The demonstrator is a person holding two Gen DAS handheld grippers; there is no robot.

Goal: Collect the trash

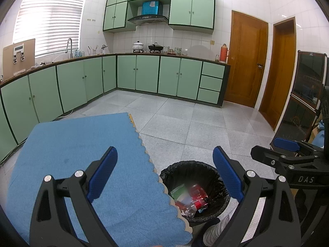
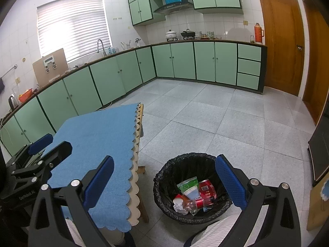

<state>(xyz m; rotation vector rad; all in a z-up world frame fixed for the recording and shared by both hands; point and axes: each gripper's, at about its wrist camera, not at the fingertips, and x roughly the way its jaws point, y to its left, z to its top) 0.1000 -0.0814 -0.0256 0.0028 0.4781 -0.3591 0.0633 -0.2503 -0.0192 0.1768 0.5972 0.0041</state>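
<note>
A blue scalloped cloth (image 1: 82, 164) covers a small wooden table (image 2: 141, 170), with a beige layer showing along its edge, and its top is bare. The room is a kitchen: pale green cabinets (image 1: 127, 74) run under a dark counter along two walls, a window blind (image 1: 49, 18) glows at the left, pots (image 1: 147, 47) sit on a stove beneath a range hood (image 1: 148, 18), and a wooden door (image 1: 244, 61) stands at the right over a grey tiled floor (image 2: 226, 123). The left gripper (image 1: 164, 175) is spread wide and empty, held above the cloth's edge. The right gripper (image 2: 164, 182) is likewise spread wide, holding nothing. On the floor just beside the table stands a trash bin (image 2: 164, 185) lined with a black bag; the trash (image 2: 195, 195) lies inside it, a red can, a green packet, a paper cup and crumpled wrappers. In both wrist views the bin sits below and between the open fingers, nearer the right finger (image 1: 226, 177) of the left gripper.
</note>
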